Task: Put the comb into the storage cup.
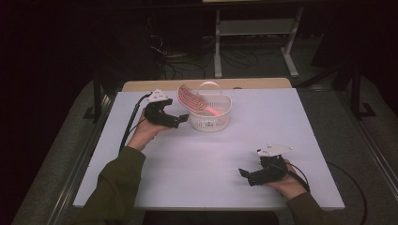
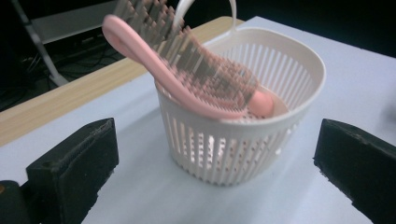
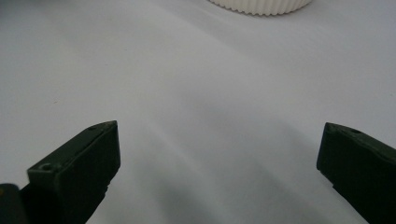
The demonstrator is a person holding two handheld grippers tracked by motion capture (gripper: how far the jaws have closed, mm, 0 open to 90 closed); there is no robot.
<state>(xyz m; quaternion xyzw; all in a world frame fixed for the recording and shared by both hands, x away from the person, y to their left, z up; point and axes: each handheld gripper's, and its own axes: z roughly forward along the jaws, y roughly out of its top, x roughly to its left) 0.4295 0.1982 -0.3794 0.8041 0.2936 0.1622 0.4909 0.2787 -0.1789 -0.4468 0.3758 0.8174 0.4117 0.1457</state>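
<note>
Nearest the lens in the left gripper view, two black pads [image 2: 74, 163] are seen spread wide, with nothing pressed between them. Just beyond those fingers stands the white slotted basket [image 2: 233, 140], and in it the pink hairbrush [image 2: 196, 81] is propped at a slant: its handle end is lodged down inside against the far wall, while the bristled head juts up and out over the rim on the side nearer the left-hand pad. The brush is touched by neither finger.

From the high view, the left gripper [image 1: 180, 119] is held just beside the basket [image 1: 209, 119], its tips pointed at the near wall; the brush [image 1: 192, 101] leans over the rim above them. The step in hand is judged to be the release (the brush already lies in the basket, and the jaws stand clear of it). What is called for next is a clean withdrawal of the left gripper away from the basket, low enough that the overhanging head is not caught and tipped out.

The right gripper [image 1: 244, 176] is rested well apart, near the front of the white table [image 1: 197, 178], its fingers [image 3: 79, 163] likewise wide open and empty, with bare tabletop between them.
</note>
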